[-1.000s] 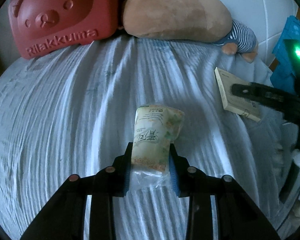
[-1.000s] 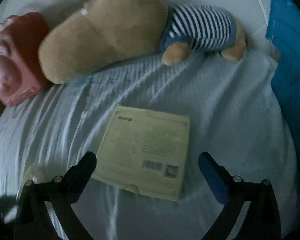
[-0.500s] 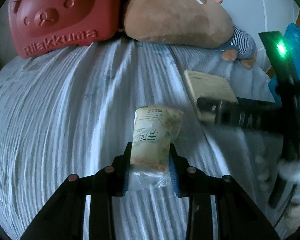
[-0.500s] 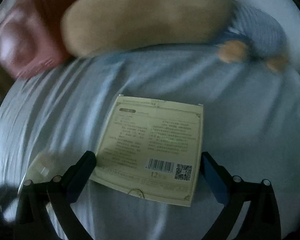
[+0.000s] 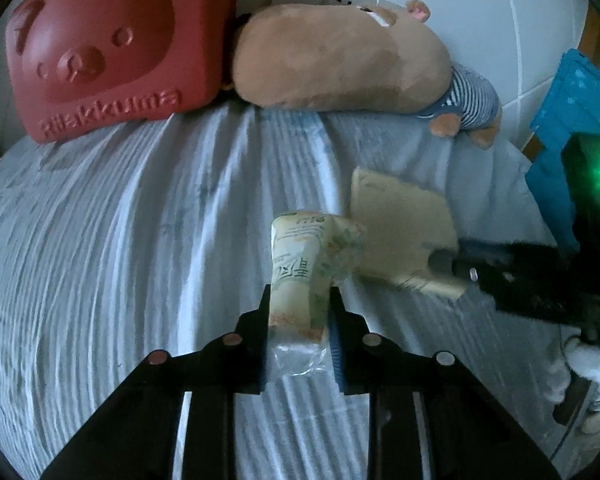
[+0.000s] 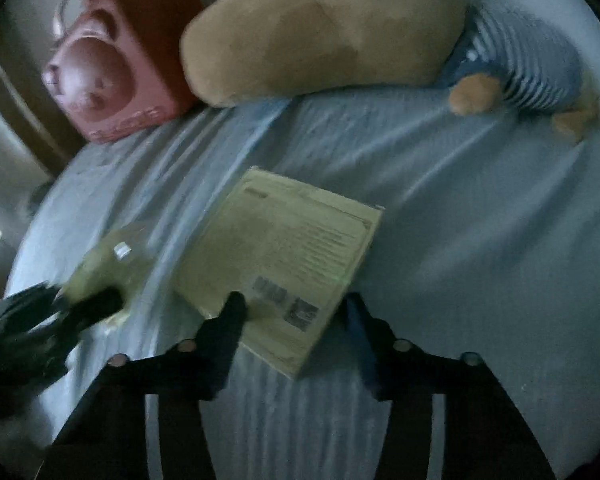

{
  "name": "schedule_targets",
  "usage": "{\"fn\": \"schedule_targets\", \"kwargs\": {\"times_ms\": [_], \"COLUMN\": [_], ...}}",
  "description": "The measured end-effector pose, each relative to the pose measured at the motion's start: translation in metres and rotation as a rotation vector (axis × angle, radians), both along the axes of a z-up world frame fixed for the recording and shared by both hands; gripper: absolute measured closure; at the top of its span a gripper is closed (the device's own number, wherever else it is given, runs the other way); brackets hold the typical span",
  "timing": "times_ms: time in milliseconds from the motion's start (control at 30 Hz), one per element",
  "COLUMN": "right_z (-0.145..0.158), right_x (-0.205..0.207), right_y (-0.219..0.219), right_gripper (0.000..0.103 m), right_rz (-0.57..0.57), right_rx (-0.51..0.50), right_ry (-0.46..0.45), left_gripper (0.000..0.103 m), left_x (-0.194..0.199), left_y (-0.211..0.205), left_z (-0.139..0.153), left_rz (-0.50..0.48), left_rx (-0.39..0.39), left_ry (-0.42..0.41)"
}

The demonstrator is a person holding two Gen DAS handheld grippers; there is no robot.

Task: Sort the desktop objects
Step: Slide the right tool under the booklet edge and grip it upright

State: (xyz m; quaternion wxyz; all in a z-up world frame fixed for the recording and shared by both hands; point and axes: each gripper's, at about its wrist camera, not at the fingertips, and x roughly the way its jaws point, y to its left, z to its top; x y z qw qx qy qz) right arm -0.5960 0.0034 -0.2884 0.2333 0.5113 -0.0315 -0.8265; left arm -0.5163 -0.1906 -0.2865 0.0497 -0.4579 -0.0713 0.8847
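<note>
My left gripper (image 5: 299,312) is shut on a pale snack packet (image 5: 306,270) with green print, held just above the light blue cloth. My right gripper (image 6: 294,312) is shut on the near edge of a flat yellow box (image 6: 288,256) with a barcode, tilted up off the cloth. In the left wrist view the box (image 5: 396,232) hangs right beside the packet, with the right gripper's fingers (image 5: 496,272) on it. In the right wrist view the packet (image 6: 112,264) and left gripper show blurred at the left.
A red Rilakkuma case (image 5: 104,52) and a brown plush toy (image 5: 340,64) in striped clothes lie at the back of the cloth. A blue crate (image 5: 576,120) stands at the right edge. A white wall is behind.
My right gripper closed on the yellow box, lifted it and carried it left until it sits next to the packet. My left gripper kept its grip and rose slightly.
</note>
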Motion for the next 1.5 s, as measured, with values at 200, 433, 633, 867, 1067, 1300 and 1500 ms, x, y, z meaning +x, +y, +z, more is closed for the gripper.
{"fn": "schedule_targets", "kwargs": {"times_ms": [200,433,633,867,1067,1300,1500], "right_z": [0.003,-0.012,0.001,-0.003,-0.006,-0.006,0.005], "right_x": [0.001,-0.015,-0.015,-0.019,-0.029,-0.037,-0.041], "right_y": [0.001,0.001,-0.008,-0.033,-0.014,-0.016,-0.024], "right_gripper": [0.053,0.027,0.036,0.059,0.031,0.027,0.027], "right_rz": [0.042,-0.014,0.038,0.064,-0.077,-0.076,-0.043], "right_rx": [-0.141,-0.252,-0.485,-0.448,-0.357,-0.469,-0.638], "right_ry": [-0.023,-0.057,-0.110,-0.159,-0.096,-0.105,-0.118], "left_gripper": [0.080,0.080,0.080,0.080,0.080,0.082,0.083], "left_x": [-0.024,-0.039,-0.028,-0.022,-0.033,-0.038,-0.031], "left_y": [0.006,0.008,0.007,-0.013,-0.029,-0.019,-0.028], "left_z": [0.002,-0.013,-0.018,-0.020,-0.021,-0.024,-0.024], "left_rz": [-0.027,-0.056,-0.046,0.008,0.047,0.037,0.050], "left_rx": [-0.042,-0.023,0.000,0.000,-0.021,-0.034,-0.049], "left_ry": [0.011,-0.001,-0.015,-0.023,-0.023,-0.019,-0.022]}}
